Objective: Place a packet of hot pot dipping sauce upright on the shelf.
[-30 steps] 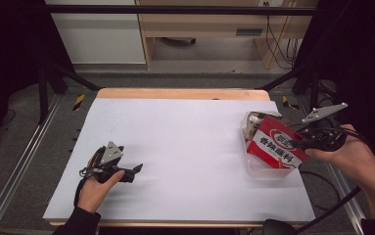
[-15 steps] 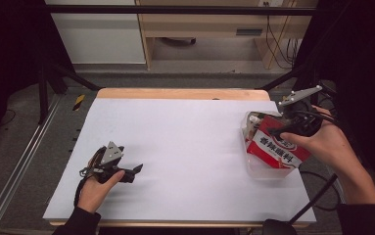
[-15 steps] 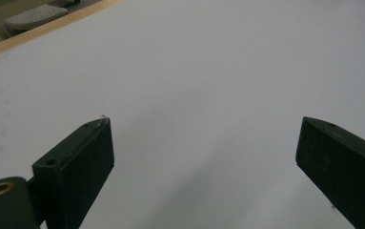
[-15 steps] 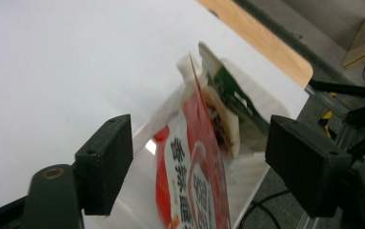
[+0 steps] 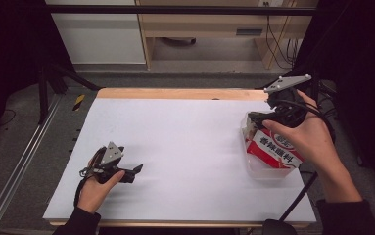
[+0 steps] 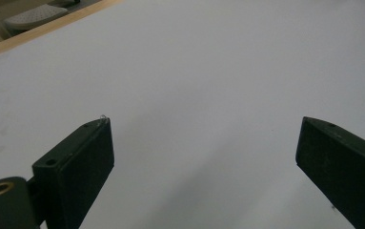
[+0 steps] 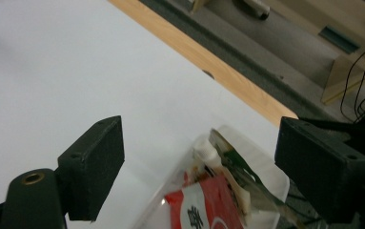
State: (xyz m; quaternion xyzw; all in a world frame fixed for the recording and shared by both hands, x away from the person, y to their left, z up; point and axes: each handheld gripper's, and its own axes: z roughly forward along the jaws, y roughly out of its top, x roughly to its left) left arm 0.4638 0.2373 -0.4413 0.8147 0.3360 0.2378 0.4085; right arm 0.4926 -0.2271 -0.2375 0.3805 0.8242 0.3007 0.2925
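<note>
- Right gripper (image 5: 259,117): above the far end of the clear tray (image 5: 268,172); jaws just opened wide, nothing between them
- Red packet (image 5: 274,151): lying inside that tray, near the table's (image 5: 185,132) right edge
- Left gripper (image 5: 137,169): resting low on the table; jaws spread, empty

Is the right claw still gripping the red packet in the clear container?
No: in the right gripper view the right claw is open above the red packet, its jaws having just been opening.
</note>
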